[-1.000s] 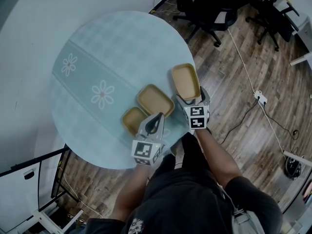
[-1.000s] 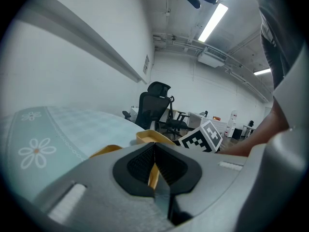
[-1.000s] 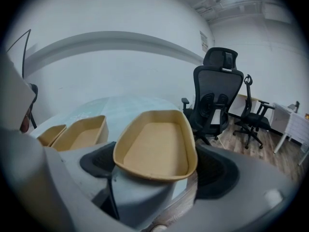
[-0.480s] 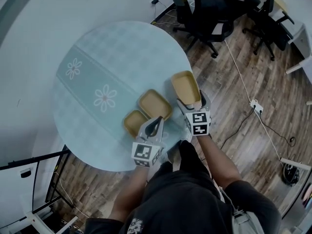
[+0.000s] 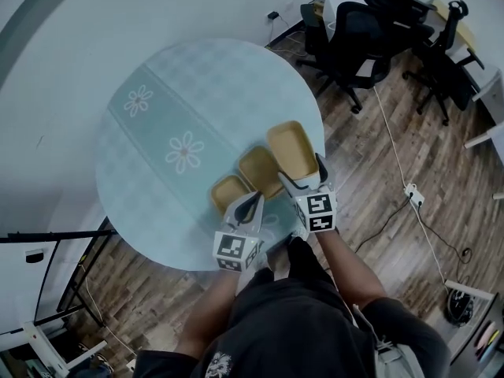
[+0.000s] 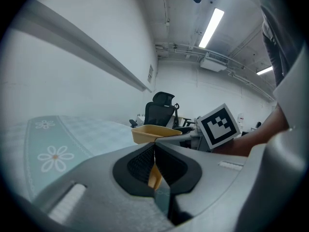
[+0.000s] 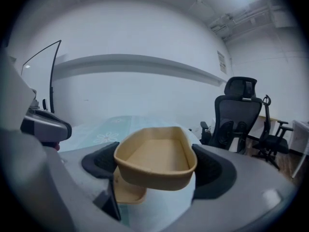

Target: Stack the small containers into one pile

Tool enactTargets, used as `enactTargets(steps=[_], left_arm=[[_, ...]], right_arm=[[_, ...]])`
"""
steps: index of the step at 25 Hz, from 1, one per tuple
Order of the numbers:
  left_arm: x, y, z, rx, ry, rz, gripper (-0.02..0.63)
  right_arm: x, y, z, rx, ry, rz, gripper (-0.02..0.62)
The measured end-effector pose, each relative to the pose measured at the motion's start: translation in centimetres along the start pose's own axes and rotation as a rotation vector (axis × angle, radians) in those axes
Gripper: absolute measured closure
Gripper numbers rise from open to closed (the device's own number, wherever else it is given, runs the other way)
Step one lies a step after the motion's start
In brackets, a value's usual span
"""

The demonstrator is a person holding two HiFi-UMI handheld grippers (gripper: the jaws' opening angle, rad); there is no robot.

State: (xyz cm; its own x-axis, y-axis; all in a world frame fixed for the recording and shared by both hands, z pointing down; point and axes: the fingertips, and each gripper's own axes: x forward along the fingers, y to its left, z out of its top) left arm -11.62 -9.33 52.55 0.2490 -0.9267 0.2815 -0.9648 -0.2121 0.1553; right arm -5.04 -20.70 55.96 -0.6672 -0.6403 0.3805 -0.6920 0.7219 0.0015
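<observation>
**Right gripper** (image 7: 157, 170): clamped across the width of the large tan container (image 7: 153, 151). Its jaws have just closed a little on it. The container is carried clear of the round table (image 5: 169, 85), open side up and roughly level.

**Left gripper** (image 6: 154, 154): clenched, pads together, hanging just beside the small container (image 5: 228, 191). The middle container (image 5: 261, 172) lies on the table between the small one and the carried one.

**Risks**
- The hold bears only on the two side walls near one end, and these look thin. A harder squeeze could buckle them, and a slacker one could let the far end tip and the container drop.
- The largest container is the one in hand, yet nesting probably needs it at the bottom. Set onto a smaller one it would likely perch rather than seat, and the pile could slide.
- The two containers on the table lie close to its near edge, so a nudge from either gripper could send one to the floor.
- The left gripper is near enough to the small container to knock it.

**Not established**
- A tan sliver shows beneath the left pads. Whether it is a pinched wall or a container seen beyond them cannot be told.
- In the head view the gripper body covers the right pads' contact.
- The right gripper view shows only a corner of the container below the carried one.
</observation>
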Motion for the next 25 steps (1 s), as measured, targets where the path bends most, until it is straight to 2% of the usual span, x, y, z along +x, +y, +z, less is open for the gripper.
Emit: enactTargets(steps=[11, 18, 25], left_arm=[[-4.8, 3.2, -2.1, -0.044, 0.016, 0.141, 0.6], [-6.2, 4.8, -3.1, -0.065, 0.024, 0.193, 0.6], [-4.9, 4.8, -3.1, -0.076, 0.02, 0.196, 0.6]], right_arm=[[1.6, 7.6, -0.3, -0.076, 0.025, 0.202, 0.124], [2.6, 9.9, -1.6, -0.105, 0.043, 0.259, 0.126], [3.0, 9.7, -3.3, -0.117, 0.078, 0.299, 0.126]])
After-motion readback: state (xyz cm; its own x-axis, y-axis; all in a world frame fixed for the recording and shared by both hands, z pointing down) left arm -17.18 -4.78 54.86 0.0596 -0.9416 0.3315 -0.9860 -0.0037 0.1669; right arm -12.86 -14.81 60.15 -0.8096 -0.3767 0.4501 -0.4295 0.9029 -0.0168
